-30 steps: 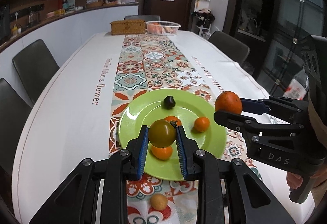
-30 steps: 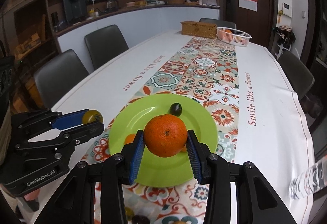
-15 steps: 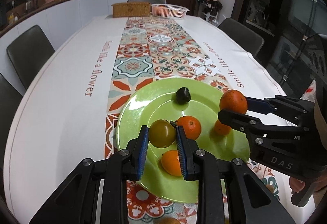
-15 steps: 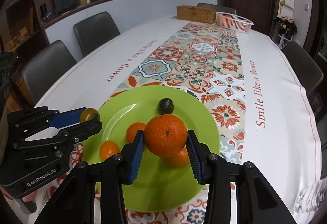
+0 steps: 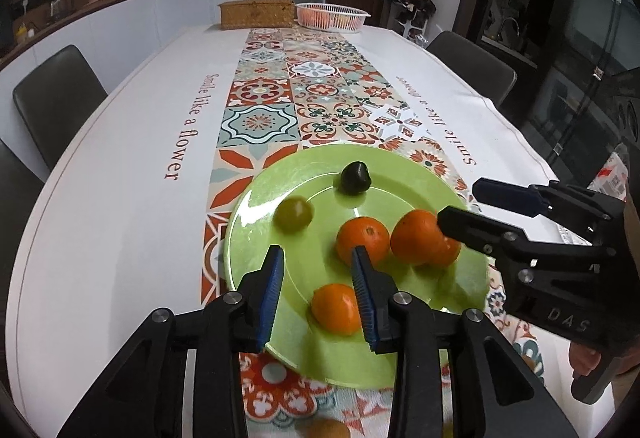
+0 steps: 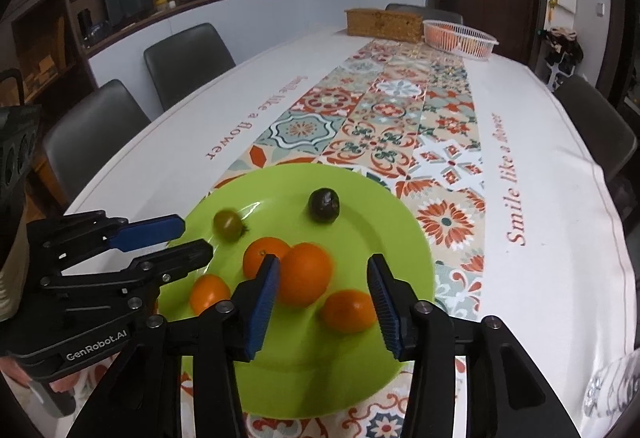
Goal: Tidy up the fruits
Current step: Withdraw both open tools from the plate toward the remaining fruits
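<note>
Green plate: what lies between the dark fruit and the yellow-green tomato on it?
Nothing; in both wrist views only bare green plate separates the dark fruit from the yellow-green tomato.

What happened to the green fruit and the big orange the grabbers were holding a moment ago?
Both were let go. The left gripper opened and the green fruit now lies on the green plate. The right gripper opened too, leaving the big orange among the smaller oranges. The dark fruit stayed put.

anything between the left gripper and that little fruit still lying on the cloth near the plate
Yes. The left gripper hangs open over the green plate, and the small brownish fruit lies on the cloth beneath the gripper's own body, behind its fingertips.
</note>
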The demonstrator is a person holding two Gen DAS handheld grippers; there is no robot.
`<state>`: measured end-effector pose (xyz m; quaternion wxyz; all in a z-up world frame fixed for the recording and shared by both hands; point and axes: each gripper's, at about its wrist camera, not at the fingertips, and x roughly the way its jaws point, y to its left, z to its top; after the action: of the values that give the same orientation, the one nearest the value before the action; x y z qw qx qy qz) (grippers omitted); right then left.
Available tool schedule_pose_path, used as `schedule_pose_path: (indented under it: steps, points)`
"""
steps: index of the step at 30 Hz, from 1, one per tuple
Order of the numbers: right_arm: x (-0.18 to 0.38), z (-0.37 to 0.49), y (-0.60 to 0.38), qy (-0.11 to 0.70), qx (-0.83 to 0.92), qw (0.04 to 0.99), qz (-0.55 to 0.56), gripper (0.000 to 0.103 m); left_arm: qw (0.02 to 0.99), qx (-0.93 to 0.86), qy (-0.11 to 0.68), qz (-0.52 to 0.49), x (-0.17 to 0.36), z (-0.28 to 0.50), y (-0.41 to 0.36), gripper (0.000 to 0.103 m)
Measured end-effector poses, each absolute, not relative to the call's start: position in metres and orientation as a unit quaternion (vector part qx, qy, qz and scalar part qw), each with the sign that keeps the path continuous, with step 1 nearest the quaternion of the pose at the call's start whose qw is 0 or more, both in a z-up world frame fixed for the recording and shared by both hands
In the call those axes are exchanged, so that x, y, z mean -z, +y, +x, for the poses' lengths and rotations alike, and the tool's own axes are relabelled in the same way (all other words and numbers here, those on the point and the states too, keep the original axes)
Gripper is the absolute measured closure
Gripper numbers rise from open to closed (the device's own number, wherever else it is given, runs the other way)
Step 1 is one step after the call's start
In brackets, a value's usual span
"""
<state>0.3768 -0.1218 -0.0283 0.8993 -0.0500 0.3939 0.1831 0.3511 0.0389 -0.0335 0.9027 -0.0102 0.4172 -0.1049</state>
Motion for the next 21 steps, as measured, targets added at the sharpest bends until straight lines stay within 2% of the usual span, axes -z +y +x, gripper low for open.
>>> schedule_pose_path:
  steps: [6,8,10,13,21]
  points:
    - [0.011,0.346,-0.128,0.37,-0.185,0.908,-0.062,0.056,0.915,0.097,0.392,-0.002,0.014,0.316,0.035,0.065]
    - [0.005,0.333,-0.129,0.362,-0.189,0.911,-0.065,0.056,0.918,0.1,0.383,0.003,0.007,0.303,0.032,0.059]
    - [-0.001,0.32,-0.131,0.352,-0.192,0.913,-0.067,0.056,0.921,0.099,0.376,0.009,0.002,0.292,0.028,0.058]
    - [-0.007,0.301,-0.135,0.342,-0.196,0.917,-0.066,0.05,0.925,0.1,0.367,0.014,-0.005,0.275,0.023,0.057]
    - [-0.02,0.261,-0.149,0.325,-0.191,0.924,-0.061,0.05,0.936,0.1,0.336,0.035,-0.023,0.229,0.011,0.049]
